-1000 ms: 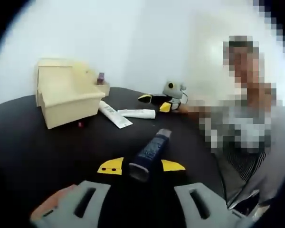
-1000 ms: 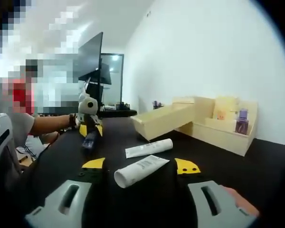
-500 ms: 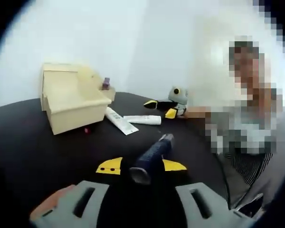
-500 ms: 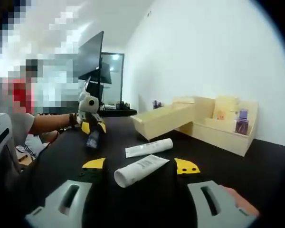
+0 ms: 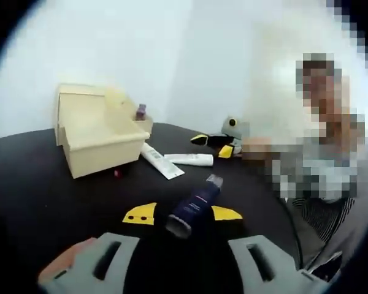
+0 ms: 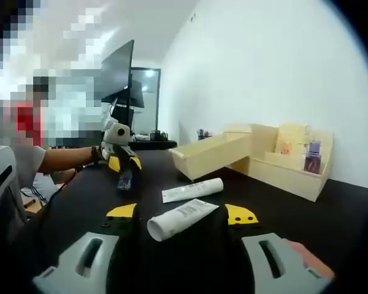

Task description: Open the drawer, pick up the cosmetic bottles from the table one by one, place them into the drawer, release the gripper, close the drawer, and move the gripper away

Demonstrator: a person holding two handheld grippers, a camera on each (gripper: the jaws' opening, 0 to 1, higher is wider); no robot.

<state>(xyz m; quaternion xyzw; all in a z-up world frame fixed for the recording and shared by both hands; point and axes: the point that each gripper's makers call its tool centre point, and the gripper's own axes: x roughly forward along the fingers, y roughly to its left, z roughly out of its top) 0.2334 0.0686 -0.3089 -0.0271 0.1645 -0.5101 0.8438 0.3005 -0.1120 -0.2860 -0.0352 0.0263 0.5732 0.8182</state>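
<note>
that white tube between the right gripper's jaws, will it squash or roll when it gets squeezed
The white tube looks like a soft plastic squeeze tube, so it will probably dent under the jaws rather than stay stiff. Its round body lies on its side on the black table, so a nudge may roll it. It looks light for its size, and the smooth skin could slip in the right gripper.

The place looks like an office or lab room set up for recording. A black table (image 6: 356, 202) stands against plain white walls (image 6: 264, 67), with a dark monitor (image 6: 116, 76) on a desk behind and a glass-fronted doorway (image 6: 144, 101) beyond it. A person's arm (image 6: 64, 160) reaches over the table.
</note>
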